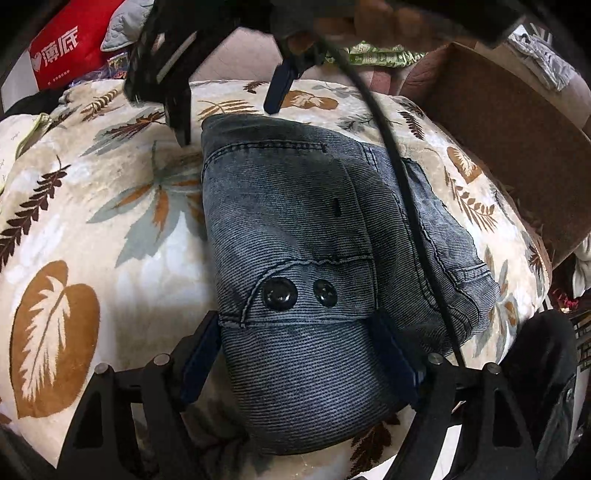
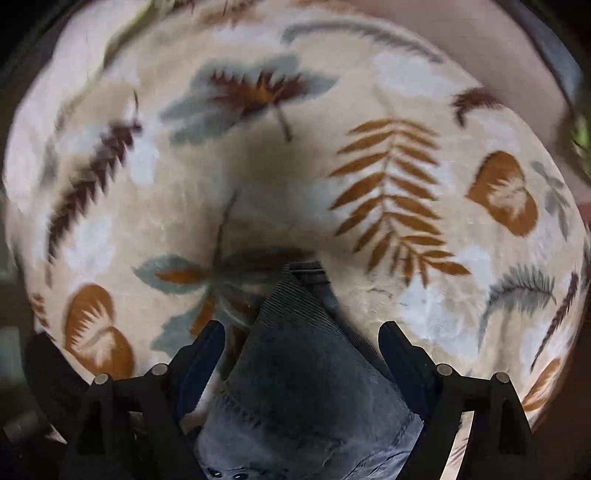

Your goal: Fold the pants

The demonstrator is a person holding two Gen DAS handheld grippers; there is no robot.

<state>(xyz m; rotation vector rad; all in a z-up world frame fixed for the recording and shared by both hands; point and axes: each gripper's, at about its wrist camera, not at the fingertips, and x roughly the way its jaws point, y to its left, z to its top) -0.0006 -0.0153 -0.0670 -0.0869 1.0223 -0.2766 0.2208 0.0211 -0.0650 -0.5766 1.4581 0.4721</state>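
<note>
Left wrist view: the folded pants [image 1: 314, 236] lie on the leaf-print blanket [image 1: 92, 229], near end between the released left gripper [image 1: 295, 354] fingers, long axis running away.

Right wrist view: the right gripper [image 2: 301, 350] is released, straddling the far corner without pressing.

Place: you are working in a home, most likely a bedroom or living room.
Surface: you have a plush blanket [image 1: 92, 221] with a leaf print under you, filling both views.
Upper left: you can see a red bag [image 1: 70, 44] with printed characters beside a quilted grey cloth [image 1: 122, 22].
Upper right: a brown cardboard box [image 1: 509, 136] and piled fabrics crowd your edge.
</note>
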